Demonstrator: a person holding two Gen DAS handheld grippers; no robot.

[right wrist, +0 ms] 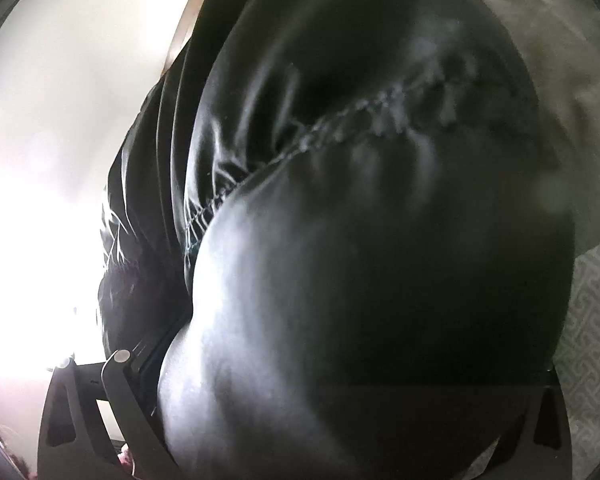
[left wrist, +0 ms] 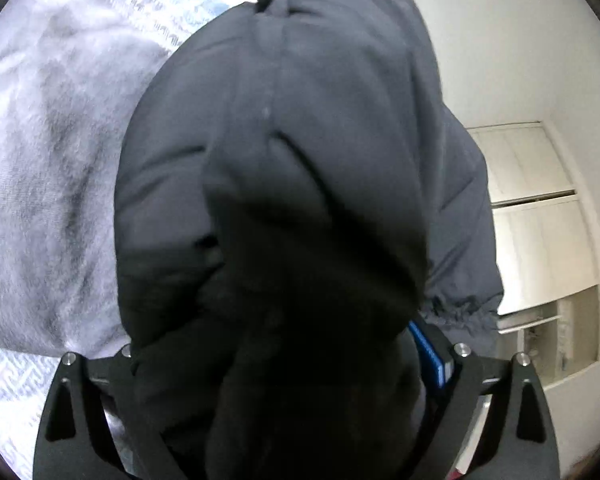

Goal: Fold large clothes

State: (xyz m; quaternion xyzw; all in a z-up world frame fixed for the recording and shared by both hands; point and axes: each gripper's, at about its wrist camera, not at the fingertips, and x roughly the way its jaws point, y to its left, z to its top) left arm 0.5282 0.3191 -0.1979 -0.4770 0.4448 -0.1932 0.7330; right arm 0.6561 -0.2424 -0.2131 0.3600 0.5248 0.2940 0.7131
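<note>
text: none legible | labels: none | brands: none | numbers: none | signs: none

Dark puffy quilted jacket (left wrist: 284, 152), bunched, draped close over both cameras.

The left wrist view looks forward along its gripper, tilted downward, pressed close against a dark padded jacket (left wrist: 284, 168) that fills the middle; a grey blanket (left wrist: 48, 160) lies at nine o'clock, a white cupboard (left wrist: 540, 216) at three o'clock. The right wrist view sits closer still to the same jacket (right wrist: 380, 260), with patterned bedding (right wrist: 592, 340) at four o'clock.
</note>
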